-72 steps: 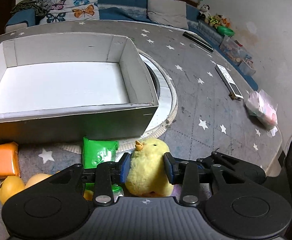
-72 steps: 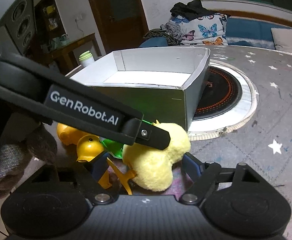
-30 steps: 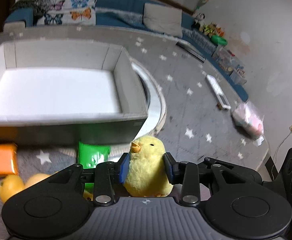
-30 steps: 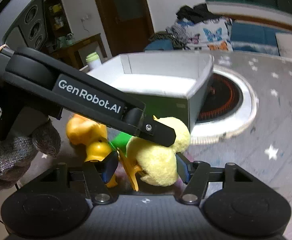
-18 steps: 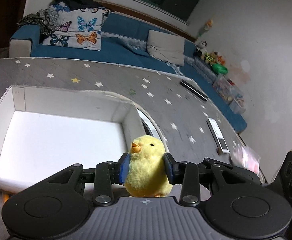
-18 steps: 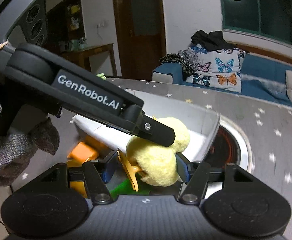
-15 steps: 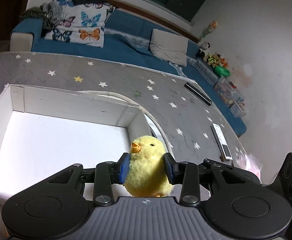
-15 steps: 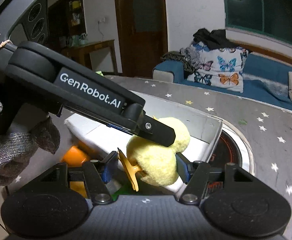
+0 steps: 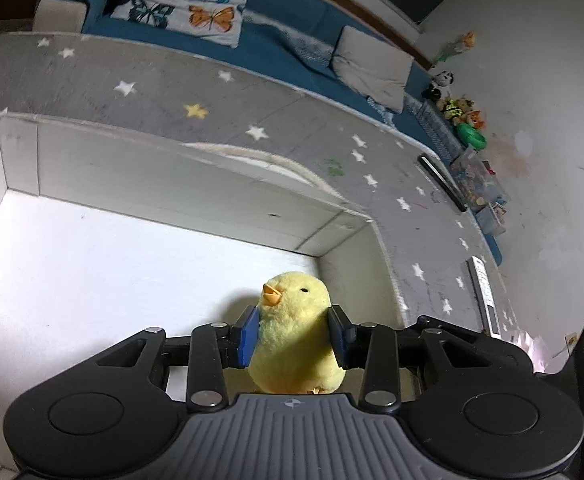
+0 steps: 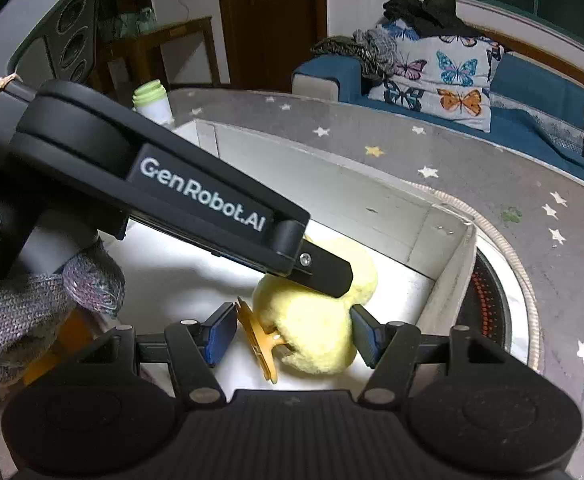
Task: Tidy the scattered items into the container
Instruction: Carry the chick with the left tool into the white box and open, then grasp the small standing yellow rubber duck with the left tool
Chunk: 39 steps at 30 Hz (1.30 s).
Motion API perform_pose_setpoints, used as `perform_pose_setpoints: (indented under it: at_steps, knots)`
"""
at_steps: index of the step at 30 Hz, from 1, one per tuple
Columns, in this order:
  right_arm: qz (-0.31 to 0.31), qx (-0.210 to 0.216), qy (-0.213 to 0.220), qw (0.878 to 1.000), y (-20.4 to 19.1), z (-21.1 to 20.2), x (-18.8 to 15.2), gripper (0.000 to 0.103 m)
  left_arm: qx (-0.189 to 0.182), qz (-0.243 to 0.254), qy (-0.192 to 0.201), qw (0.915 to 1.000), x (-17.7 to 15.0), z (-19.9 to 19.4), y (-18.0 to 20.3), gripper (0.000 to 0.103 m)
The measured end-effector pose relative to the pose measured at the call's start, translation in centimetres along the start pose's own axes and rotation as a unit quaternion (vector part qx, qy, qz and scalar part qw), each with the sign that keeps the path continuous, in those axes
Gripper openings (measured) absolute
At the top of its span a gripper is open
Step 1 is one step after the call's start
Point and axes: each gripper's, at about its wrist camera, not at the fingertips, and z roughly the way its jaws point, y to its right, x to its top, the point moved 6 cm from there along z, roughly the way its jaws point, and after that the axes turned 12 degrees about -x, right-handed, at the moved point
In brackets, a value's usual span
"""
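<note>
Closest to the left wrist camera, the left gripper [image 9: 294, 338] has its blue pads clamped on both flanks of a yellow plush chick [image 9: 296, 338], which sits upright between them with its orange beak pointing up and left. Its jaws have just been closing a little further, with the chick between them. The chick hangs over the near right corner of the white box [image 9: 195, 184], above its bare floor and not yet resting on it, as far as the pictures tell.

By its look the toy is light, soft and squashy; the fuzzy fabric should not slip, and nothing on it seems breakable. The round body is the sensible place to hold it, as now, rather than the thin orange feet or the beak.

From the right wrist camera, the right gripper [image 10: 289, 334] has its fingers apart around the same chick [image 10: 312, 336]; its left pad stands clear of the toy, and whether the right pad touches the fuzz I cannot tell. Only this view shows the orange feet, the left gripper's arm [image 10: 195, 200] crossing over the chick, and a gloved hand [image 10: 31, 312] holding it. Only the left view shows the chick's face. Farther off, both show the grey starred tabletop [image 9: 372, 168] and a blue sofa [image 9: 292, 44].
</note>
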Motion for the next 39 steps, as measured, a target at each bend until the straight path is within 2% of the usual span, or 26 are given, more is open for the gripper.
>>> perform_pose_setpoints:
  at_steps: [5, 17, 20, 23, 25, 32, 39]
  knots:
    - [-0.022, -0.014, -0.007, 1.000, -1.3, 0.9, 0.1, 0.062, -0.002, -0.018, 0.000, 0.9998, 0.1, 0.2, -0.9, 0.041]
    - [-0.029, -0.032, -0.004, 0.999, -1.8, 0.3, 0.2, 0.064, 0.015, 0.013, 0.025, 0.9995, 0.0, -1.5, 0.6, 0.041]
    - [-0.032, -0.037, 0.002, 0.999, -1.8, -0.1, 0.3, 0.075, 0.017, 0.019, 0.035, 0.9991, 0.0, -2.4, 1.2, 0.040]
    - [-0.038, -0.051, 0.011, 0.998, -1.8, -0.7, 0.3, 0.078, 0.022, 0.033, 0.047, 0.9981, -0.3, -3.5, 2.0, 0.040]
    - [-0.039, -0.058, 0.018, 0.997, -1.8, -1.4, 0.2, 0.083, 0.025, 0.044, 0.054, 0.9973, -0.8, -4.4, 2.7, 0.040]
    - [-0.027, -0.078, 0.067, 0.994, -1.5, -5.4, -0.4, 0.084, 0.032, 0.081, 0.083, 0.9928, -3.6, -7.9, 5.2, 0.040]
    - [0.001, -0.051, 0.111, 0.992, -2.1, -10.8, -3.7, 0.084, 0.040, 0.116, 0.093, 0.9881, -8.3, -10.5, 7.3, 0.040]
